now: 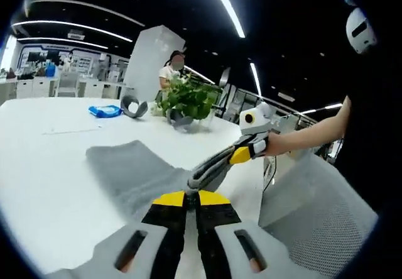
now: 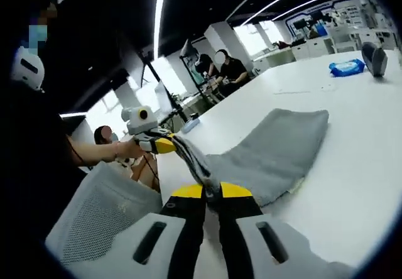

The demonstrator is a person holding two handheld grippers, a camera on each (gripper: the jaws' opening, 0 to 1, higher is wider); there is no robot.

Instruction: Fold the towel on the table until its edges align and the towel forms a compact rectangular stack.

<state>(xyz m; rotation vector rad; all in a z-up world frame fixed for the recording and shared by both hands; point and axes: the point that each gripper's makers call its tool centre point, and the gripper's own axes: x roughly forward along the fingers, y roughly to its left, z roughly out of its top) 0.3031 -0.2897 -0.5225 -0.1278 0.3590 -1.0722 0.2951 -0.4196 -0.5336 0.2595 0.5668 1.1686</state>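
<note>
In the left gripper view, the left gripper (image 1: 192, 198) rises from the bottom edge, its yellow-tipped black jaws pressed together on a bunched edge of a grey towel (image 1: 135, 172). The towel lies spread on a white bench (image 1: 44, 159), and its pinched edge is lifted off the surface into a taut ridge. That ridge runs up and to the right to the right gripper (image 1: 242, 155), which comes in from the right with a person's hand (image 1: 279, 143) behind it, its jaws also clamped on the cloth. Farther back on the bench sit a blue packet (image 1: 105, 110), a grey curved object (image 1: 134, 107) and a leafy green plant (image 1: 187, 98). A grey mesh chair back (image 1: 326, 216) stands at lower right.

In the right gripper view, the right gripper (image 2: 212, 192) comes up from the bottom, jaws closed tight on the towel's (image 2: 276, 150) near edge. The rest of the towel lies flat on the bench (image 2: 358, 185), stretching away to the upper right. From the pinch, the gathered edge rises leftward to the left gripper (image 2: 168, 143), held at the bench's edge and gripping the cloth. The blue packet (image 2: 347, 68) rests far off at upper right. People sit in the background.
</note>
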